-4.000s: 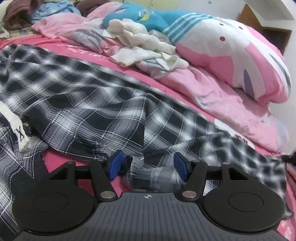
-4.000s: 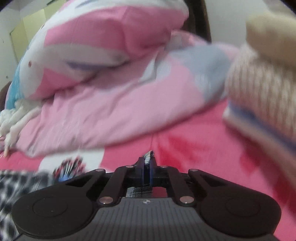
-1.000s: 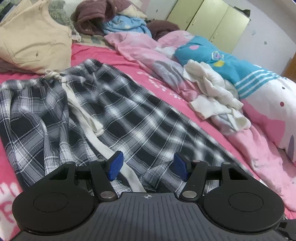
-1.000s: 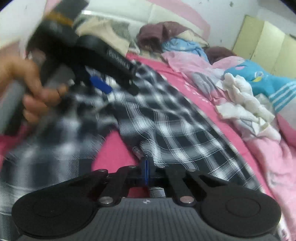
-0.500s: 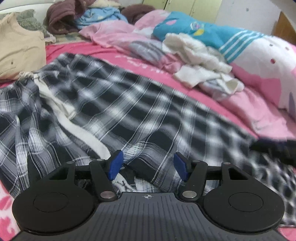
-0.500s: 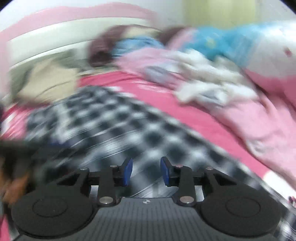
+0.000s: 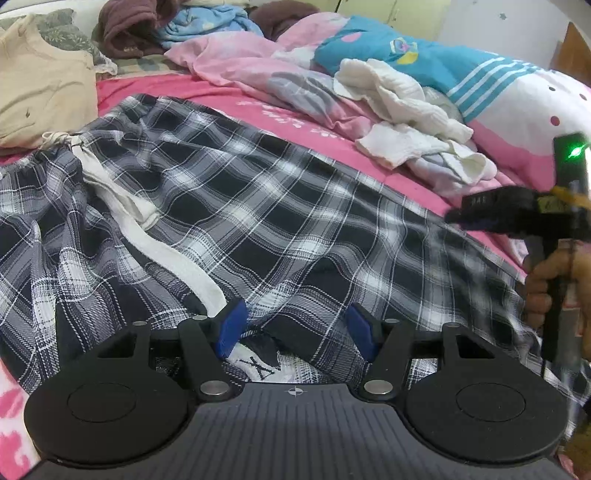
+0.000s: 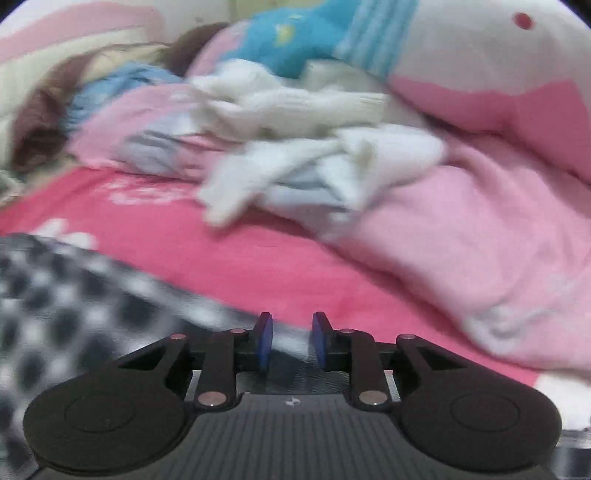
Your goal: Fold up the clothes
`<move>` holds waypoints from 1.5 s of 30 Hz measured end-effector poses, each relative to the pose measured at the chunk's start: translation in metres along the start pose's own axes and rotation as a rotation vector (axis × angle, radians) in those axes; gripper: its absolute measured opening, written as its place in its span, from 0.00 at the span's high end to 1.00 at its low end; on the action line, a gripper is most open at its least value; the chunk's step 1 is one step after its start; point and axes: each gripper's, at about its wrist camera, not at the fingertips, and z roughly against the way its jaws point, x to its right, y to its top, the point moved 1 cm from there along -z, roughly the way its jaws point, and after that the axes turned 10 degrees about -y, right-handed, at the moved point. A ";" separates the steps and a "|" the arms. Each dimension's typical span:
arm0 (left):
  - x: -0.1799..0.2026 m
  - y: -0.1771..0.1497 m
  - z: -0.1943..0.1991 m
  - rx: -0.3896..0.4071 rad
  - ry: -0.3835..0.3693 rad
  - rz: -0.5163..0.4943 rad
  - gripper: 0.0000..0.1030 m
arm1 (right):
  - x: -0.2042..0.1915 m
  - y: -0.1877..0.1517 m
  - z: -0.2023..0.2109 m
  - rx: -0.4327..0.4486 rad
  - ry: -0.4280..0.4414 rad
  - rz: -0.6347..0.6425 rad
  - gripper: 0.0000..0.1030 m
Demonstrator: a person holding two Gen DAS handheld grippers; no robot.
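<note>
1. Since a second ago, my right gripper [image 8: 291,341] has let go of the plaid trousers [image 7: 258,206]; its jaws stand slightly apart, empty.
2. My left gripper [image 7: 295,330] gapes wide above their folded cloth, holding nothing.
3. Beyond, white clothes [image 7: 402,125] lie on the pink quilt [image 7: 236,62].

We're looking at a home bedroom: a bed [image 7: 229,94] in a pink sheet is taking up the view. A pink quilt [image 7: 258,70], pillow [image 7: 517,103] and loose clothes [image 7: 402,122] are lying across it, with cupboard doors [image 7: 399,14] standing behind.
</note>
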 end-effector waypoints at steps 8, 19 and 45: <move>-0.004 0.003 0.000 0.000 -0.010 0.032 0.41 | -0.071 0.019 -0.051 -0.088 0.187 -0.016 0.76; -0.006 0.002 0.005 0.024 -0.008 0.090 0.41 | -0.088 0.048 -0.028 -0.024 0.293 -0.016 0.75; -0.022 0.000 0.016 0.053 -0.055 0.187 0.42 | -0.247 0.079 -0.090 0.039 0.333 0.201 0.76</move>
